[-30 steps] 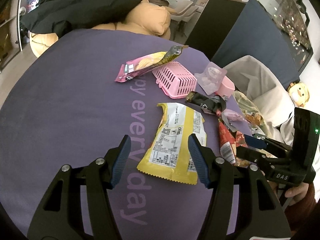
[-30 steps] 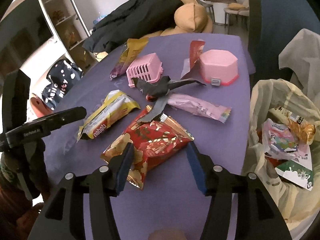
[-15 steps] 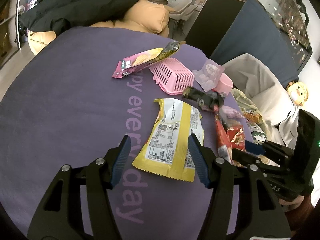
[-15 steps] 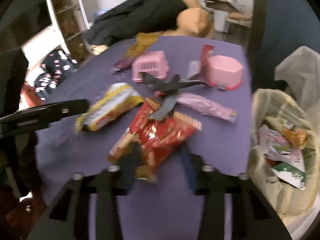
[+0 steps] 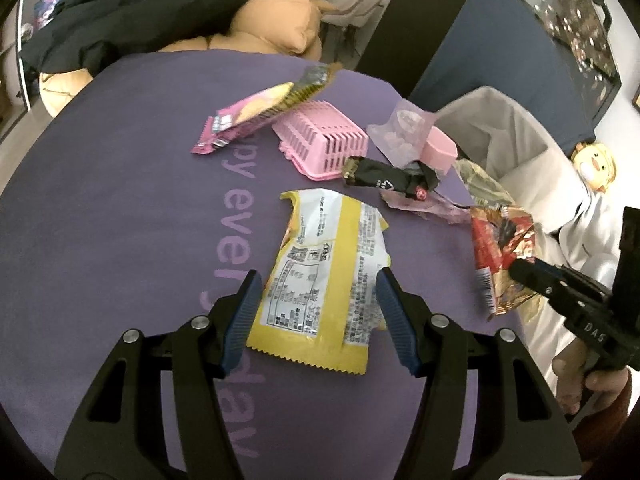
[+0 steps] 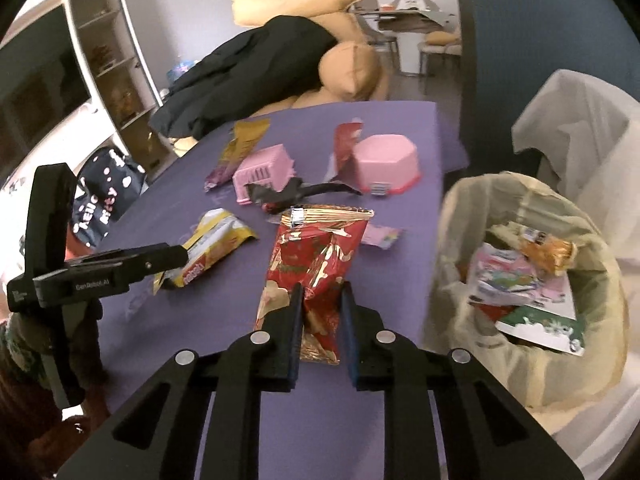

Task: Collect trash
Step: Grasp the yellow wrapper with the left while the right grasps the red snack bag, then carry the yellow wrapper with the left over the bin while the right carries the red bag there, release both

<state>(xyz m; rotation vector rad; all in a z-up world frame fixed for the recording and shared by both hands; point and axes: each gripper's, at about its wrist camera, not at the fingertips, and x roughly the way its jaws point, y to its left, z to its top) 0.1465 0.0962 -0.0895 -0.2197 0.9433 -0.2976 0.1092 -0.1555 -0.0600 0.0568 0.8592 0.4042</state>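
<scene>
Basket (image 6: pixel 262 172) and tub (image 6: pixel 386 164) behind the wrappers; bin bag (image 6: pixel 532 280) right of table (image 6: pixel 380 420).

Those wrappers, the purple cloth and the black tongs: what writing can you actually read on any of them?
"DAS" on the right tongs' body.
"GenRobot.AI" on the left tongs' arm.
"ever" and "day", pale letters on the purple tablecloth, partly hidden.
"itty" on the dark spotted bag.
Yellow wrapper: print too small to read.
Red wrapper, pinched in the right tongs: lettering illegible.

The purple tablecloth (image 5: pixel 120 220) carries pale printed letters reading "every day", with "ppy" above them. The black right gripper (image 5: pixel 520 270) bears "DAS" on its body. The black left gripper (image 6: pixel 182 254) bears "GenRobot.AI". A dark dotted bag (image 6: pixel 106 196) shows "Kitty".
</scene>
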